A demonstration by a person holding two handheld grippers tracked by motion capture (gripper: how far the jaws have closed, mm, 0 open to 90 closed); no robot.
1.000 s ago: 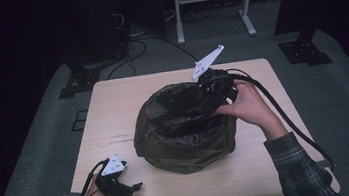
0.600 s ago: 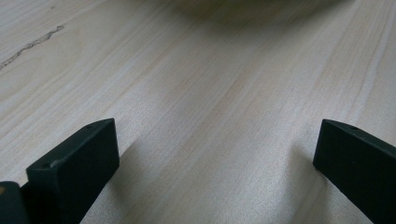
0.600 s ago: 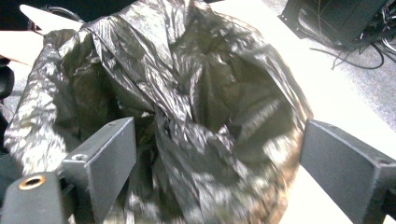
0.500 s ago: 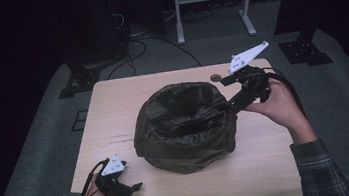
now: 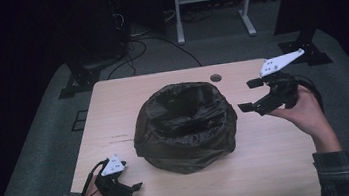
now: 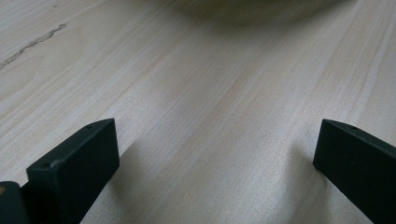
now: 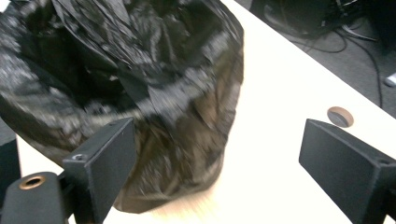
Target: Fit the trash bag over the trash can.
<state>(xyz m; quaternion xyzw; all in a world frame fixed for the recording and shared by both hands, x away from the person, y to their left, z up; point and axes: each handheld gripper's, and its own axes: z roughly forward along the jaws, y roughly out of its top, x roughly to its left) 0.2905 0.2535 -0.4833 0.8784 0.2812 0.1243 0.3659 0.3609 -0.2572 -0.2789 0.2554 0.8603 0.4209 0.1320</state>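
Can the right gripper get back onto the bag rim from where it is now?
Probably yes. The right gripper is held above the table just beside the black bag, jaws wide open and facing it. In the right gripper view the bag's rim lies straight ahead, with nothing between.

Bag mid-table, grippers either side.
Bag [image 5: 184, 127] sits at centre of table [image 5: 271, 166]. Left gripper [image 5: 132, 190] at near-left corner, on the tabletop, apart from bag. Right gripper [image 5: 250, 94] to bag's right, held above table. Cable hole [image 5: 216, 78] behind bag, nr far edge. Rack [image 5: 211, 3] on floor beyond table.
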